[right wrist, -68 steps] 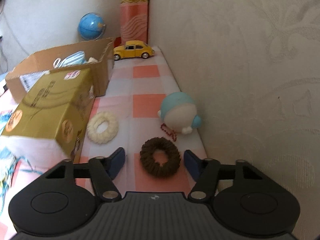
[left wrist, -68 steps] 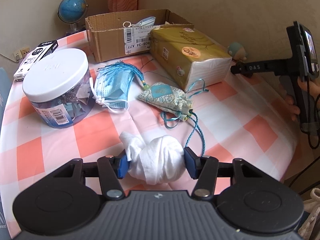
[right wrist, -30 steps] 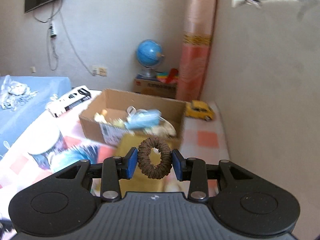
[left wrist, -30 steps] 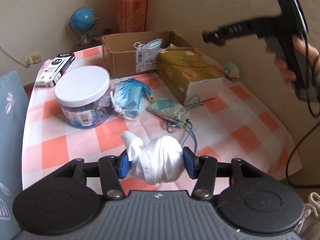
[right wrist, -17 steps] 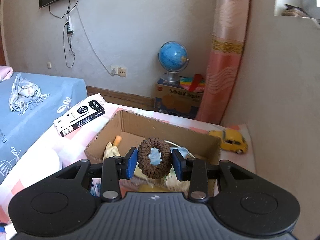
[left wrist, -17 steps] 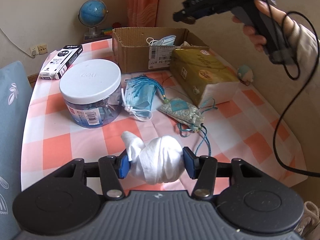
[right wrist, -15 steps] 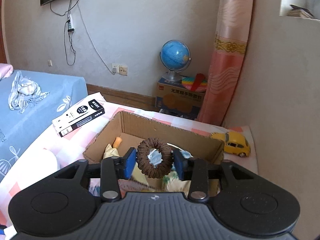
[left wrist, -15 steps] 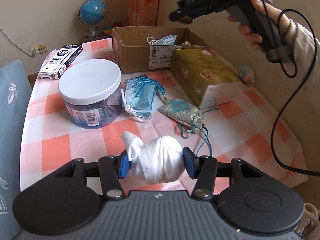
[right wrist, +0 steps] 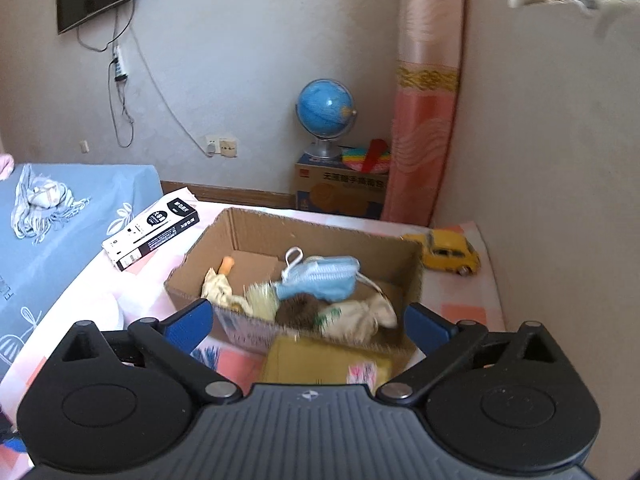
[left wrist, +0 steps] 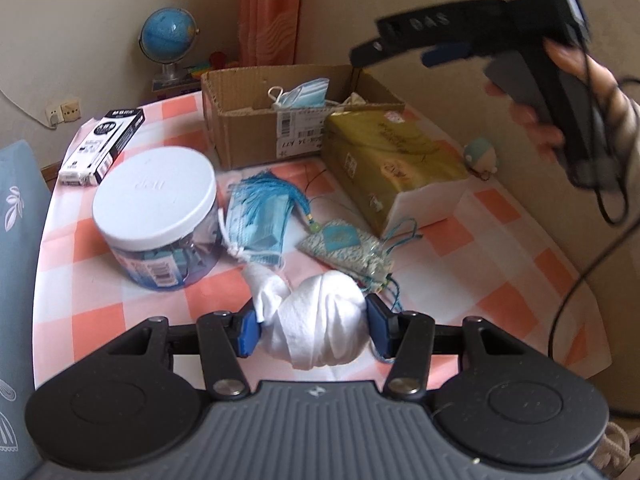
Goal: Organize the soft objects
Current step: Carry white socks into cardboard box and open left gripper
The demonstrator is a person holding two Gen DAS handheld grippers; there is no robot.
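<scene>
My left gripper (left wrist: 312,328) is shut on a white knotted cloth (left wrist: 320,320), held above the near part of the checked table (left wrist: 500,248). My right gripper (right wrist: 306,324) is open and empty above the cardboard box (right wrist: 240,236); it also shows high over the box in the left wrist view (left wrist: 404,40). The brown scrunchie (right wrist: 298,310) lies blurred in the box among a blue face mask (right wrist: 320,278) and cream cloths (right wrist: 360,316). On the table lie another blue mask with a tassel (left wrist: 260,212) and a patterned drawstring pouch (left wrist: 346,246).
A clear jar with a white lid (left wrist: 154,212) stands at the left. A yellow tissue pack (left wrist: 388,160) lies right of the box (left wrist: 248,128). A black and white carton (left wrist: 100,146), a small plush toy (left wrist: 482,158), a yellow toy car (right wrist: 448,256) and a globe (right wrist: 325,114) are around.
My right gripper carried the brown scrunchie over the box, opened and let it drop inside. My left gripper has kept the white cloth and risen a little.
</scene>
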